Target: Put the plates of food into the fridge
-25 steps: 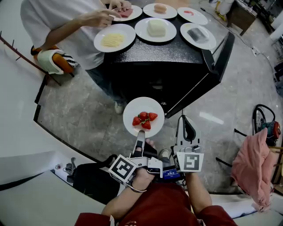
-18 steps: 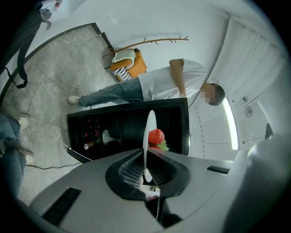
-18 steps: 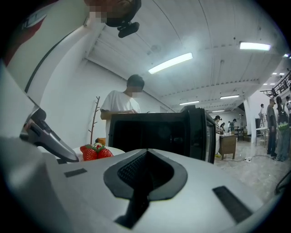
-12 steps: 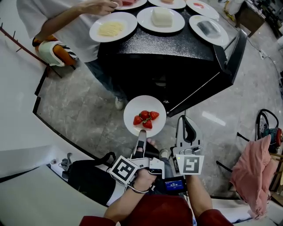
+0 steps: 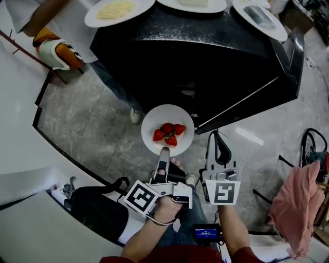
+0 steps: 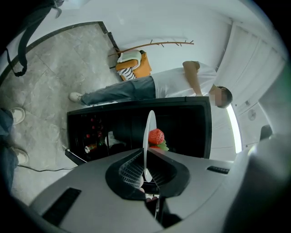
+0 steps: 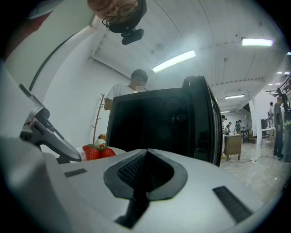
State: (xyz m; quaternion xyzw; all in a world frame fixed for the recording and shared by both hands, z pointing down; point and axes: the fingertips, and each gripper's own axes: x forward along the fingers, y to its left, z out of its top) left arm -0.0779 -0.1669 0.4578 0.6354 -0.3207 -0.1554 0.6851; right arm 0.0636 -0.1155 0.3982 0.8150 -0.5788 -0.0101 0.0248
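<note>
Strawberries (image 5: 168,134) lie on the white plate (image 5: 153,122), whose near rim we clamp in our left gripper (image 5: 164,152) before the open black fridge (image 5: 169,61); our right gripper (image 5: 218,141), clenched on nothing, hangs beside the plate.

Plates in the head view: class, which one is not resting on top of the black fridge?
The plate of strawberries, gripped at its near rim by the left tool; the other plates sit on the fridge top.

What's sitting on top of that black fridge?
Three white plates: a plate of yellow strips, a plate mostly cut off, a plate with something grey. The back of the fridge top lies beyond the picture.
</note>
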